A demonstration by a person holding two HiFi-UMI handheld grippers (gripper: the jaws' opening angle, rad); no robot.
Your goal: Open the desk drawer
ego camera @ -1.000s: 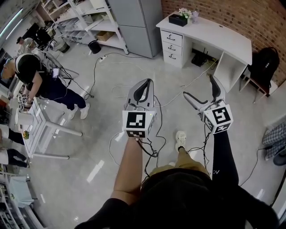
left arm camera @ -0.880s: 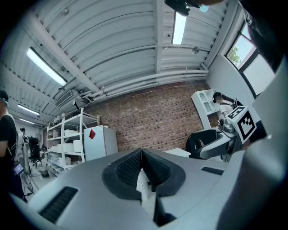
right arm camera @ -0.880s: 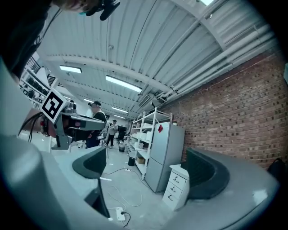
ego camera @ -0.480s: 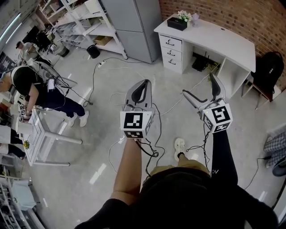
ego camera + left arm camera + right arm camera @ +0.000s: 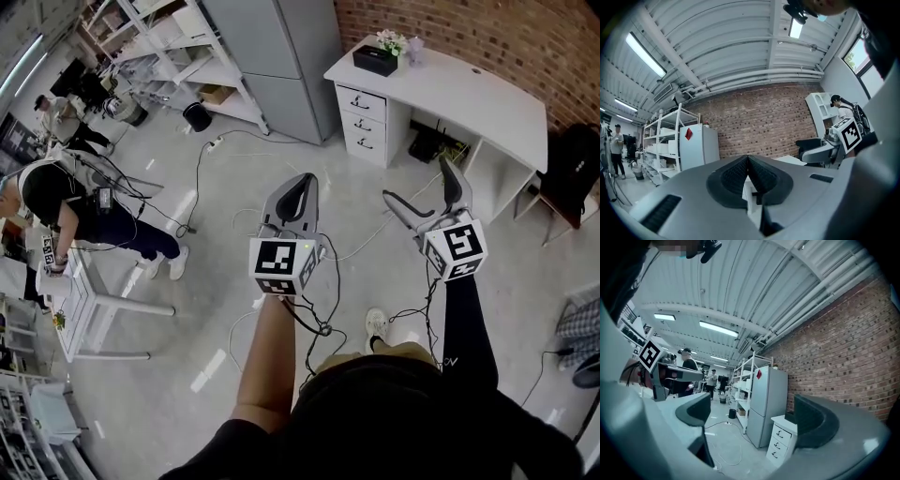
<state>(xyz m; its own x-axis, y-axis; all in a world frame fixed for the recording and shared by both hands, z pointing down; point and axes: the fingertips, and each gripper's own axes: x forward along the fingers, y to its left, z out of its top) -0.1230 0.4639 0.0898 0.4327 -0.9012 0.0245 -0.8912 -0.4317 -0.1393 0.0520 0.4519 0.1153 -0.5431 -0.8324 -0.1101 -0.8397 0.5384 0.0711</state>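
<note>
Left gripper [image 5: 303,178] has its jaws pressed together on nothing. Right gripper [image 5: 415,178] has them wide apart and empty, and both are up in the air. White desk [image 5: 469,80] sits well ahead by the brick wall [image 5: 487,23], with its three stacked drawers [image 5: 359,122] all shut.

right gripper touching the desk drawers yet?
Apart. Head view shows a wide gap between the right gripper and the desk drawers; right gripper view shows its jaws open and empty, with the drawers well beyond them.
</note>
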